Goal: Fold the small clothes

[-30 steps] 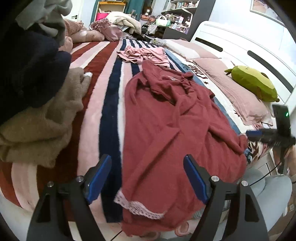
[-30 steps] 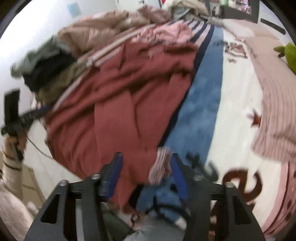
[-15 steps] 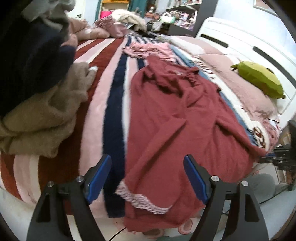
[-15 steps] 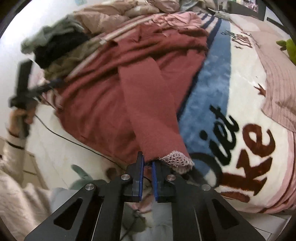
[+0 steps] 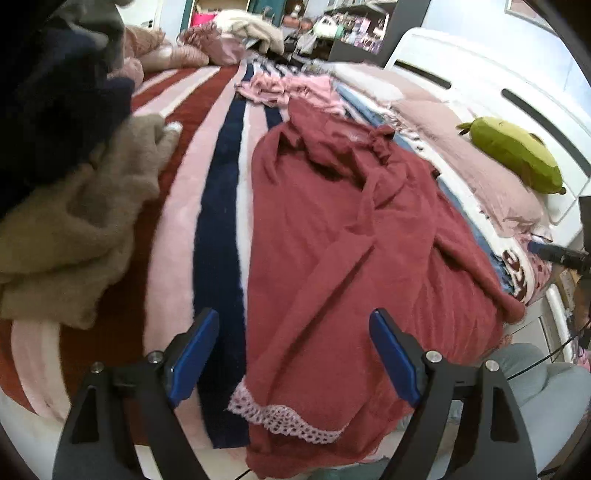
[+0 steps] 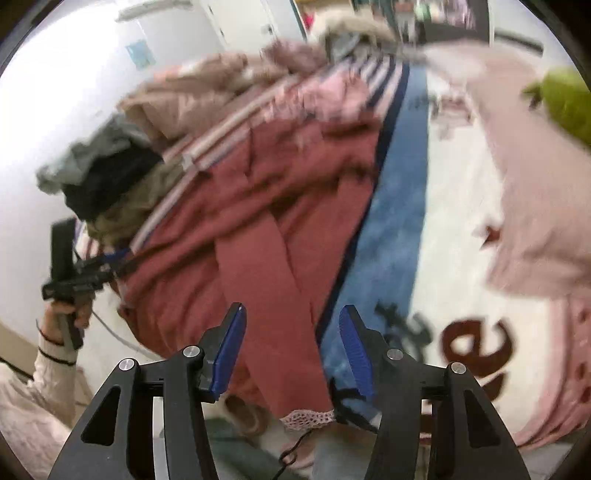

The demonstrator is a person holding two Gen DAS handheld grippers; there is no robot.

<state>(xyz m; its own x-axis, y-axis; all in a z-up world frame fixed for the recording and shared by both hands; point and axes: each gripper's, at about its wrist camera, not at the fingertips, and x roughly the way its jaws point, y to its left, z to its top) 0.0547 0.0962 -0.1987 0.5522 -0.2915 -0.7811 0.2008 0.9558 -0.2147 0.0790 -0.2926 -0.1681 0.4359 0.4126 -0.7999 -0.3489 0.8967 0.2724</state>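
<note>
A: Any writing you can read?

B: Only on the white blanket in the right wrist view: big dark-red letters at about 4 o'clock, an "e" is clear, and black script strokes beside it just past the right gripper. Motion blur smears both, so no whole word comes out. A dark-red star sits near 3 o'clock. A small blue sheet on the wall at 11 o'clock carries nothing legible.

A: Where is the garment?

B: The dark-red knitted garment lies spread on the striped blanket, filling the centre of the left wrist view, its pink lace cuff hanging at the bed edge near 6 o'clock. The second lace cuff shows at 6 o'clock in the right view, below the right fingers.

A: The grippers?

B: The left gripper has its blue pads spread wide above the sleeve, holding nothing. The right one is parted too, empty, with the sleeve running between the pads.

A: What is hard to make out?

B: The clothes pile at 9 o'clock is cut by the frame: tan knit and something navy. The green plush toy at 2 o'clock has its face turned away. The shelves at 12 o'clock are too small to read.
</note>
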